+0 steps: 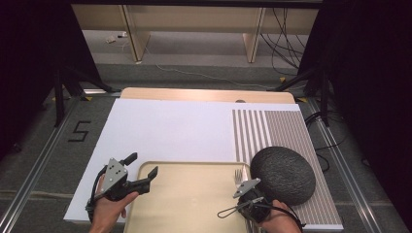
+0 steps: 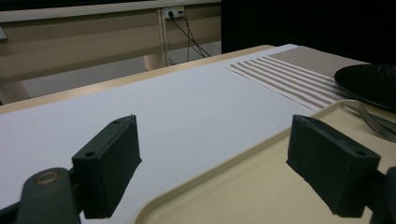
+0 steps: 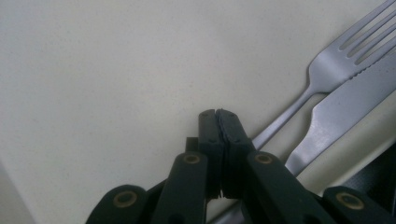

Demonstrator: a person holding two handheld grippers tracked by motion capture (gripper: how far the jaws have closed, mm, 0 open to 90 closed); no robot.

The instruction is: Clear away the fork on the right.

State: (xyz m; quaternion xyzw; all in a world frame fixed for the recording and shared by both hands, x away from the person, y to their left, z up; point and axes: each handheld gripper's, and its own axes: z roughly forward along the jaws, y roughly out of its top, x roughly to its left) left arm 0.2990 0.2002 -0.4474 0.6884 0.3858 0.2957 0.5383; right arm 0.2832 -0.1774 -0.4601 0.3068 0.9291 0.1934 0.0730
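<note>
The right gripper point(image 3: 219, 114) is pressed together, empty, just beside the fork point(image 3: 322, 77) and knife point(image 3: 345, 105) at the tray's point(image 1: 189, 204) right edge. It should spread first, then pinch one handle squarely. The left gripper point(image 2: 212, 163) hangs spread over the tray's left corner.

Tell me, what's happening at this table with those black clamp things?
A person holds a gripper in each hand over a beige tray. The right gripper is shut with nothing between its pads, its tip beside a fork and knife lying at the tray's right edge. The left gripper is open at the tray's left corner, holding nothing. A dark plate sits on a striped mat to the right.
</note>
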